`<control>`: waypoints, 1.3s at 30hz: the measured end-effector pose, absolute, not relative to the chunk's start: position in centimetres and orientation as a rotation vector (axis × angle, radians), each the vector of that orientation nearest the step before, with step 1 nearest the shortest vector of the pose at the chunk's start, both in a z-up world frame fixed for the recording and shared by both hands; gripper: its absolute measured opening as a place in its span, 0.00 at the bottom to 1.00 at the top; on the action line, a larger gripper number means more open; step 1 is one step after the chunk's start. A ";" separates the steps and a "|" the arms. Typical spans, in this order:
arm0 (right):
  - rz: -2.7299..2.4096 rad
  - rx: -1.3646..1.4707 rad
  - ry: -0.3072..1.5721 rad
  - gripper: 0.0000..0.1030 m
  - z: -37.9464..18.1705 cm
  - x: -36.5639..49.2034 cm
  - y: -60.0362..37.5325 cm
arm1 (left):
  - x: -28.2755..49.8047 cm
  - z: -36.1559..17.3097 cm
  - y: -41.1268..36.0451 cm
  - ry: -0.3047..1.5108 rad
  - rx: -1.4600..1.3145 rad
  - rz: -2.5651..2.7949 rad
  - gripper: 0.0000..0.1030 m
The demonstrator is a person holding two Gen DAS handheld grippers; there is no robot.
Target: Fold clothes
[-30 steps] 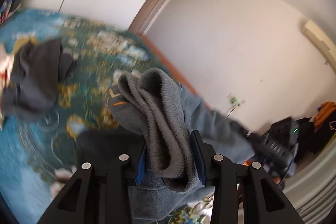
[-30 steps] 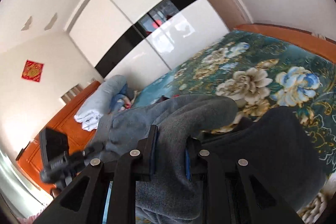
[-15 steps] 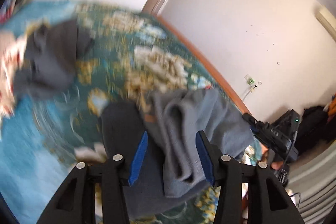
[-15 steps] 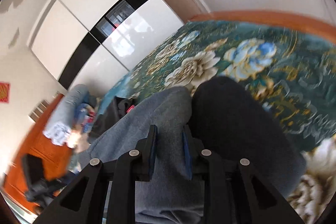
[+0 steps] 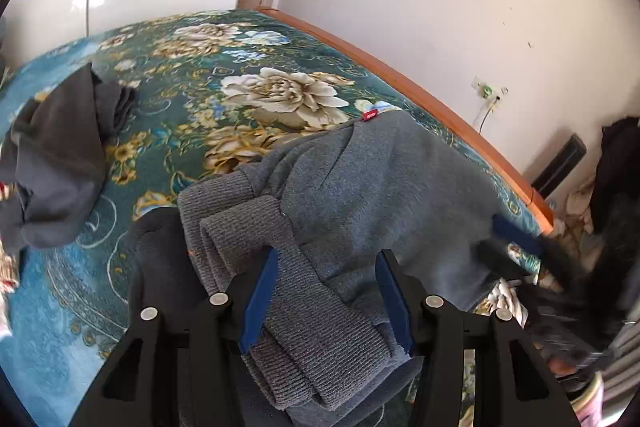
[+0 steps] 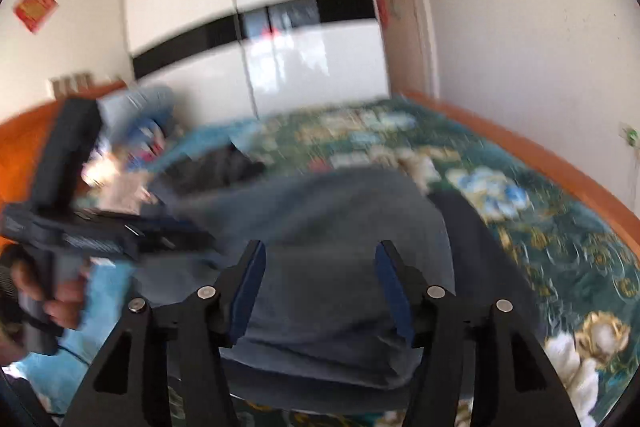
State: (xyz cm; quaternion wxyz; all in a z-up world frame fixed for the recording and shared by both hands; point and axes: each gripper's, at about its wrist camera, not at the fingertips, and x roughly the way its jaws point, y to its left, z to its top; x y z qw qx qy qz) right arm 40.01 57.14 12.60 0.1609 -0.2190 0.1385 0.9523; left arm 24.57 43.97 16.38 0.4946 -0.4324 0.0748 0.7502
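A folded grey sweater (image 5: 360,187) lies on the floral bedspread (image 5: 200,87), partly over a dark garment (image 5: 160,259). Its ribbed cuffs lie between the fingers of my left gripper (image 5: 324,267), which is open and holds nothing. In the right wrist view the same sweater (image 6: 320,227) lies below my right gripper (image 6: 318,255), which is open and empty. The dark garment (image 6: 472,239) shows beside it. The left gripper shows there, blurred, at the left (image 6: 80,227).
A crumpled dark grey garment (image 5: 60,155) lies on the bed to the left. The bed's wooden edge (image 5: 440,115) runs along the white wall. A white wardrobe (image 6: 260,47) stands beyond the bed. Pillows and clothes are piled near the headboard (image 6: 132,131).
Both grippers have opened and let go of the grey sweater, which now lies folded on the bed. Both have drawn back a little from it.
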 end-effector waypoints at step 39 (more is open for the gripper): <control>2.479 -0.631 0.414 1.00 4.9 43.9 43.3 | 33.7 8.9 31.1 0.250 -0.746 2.244 1.00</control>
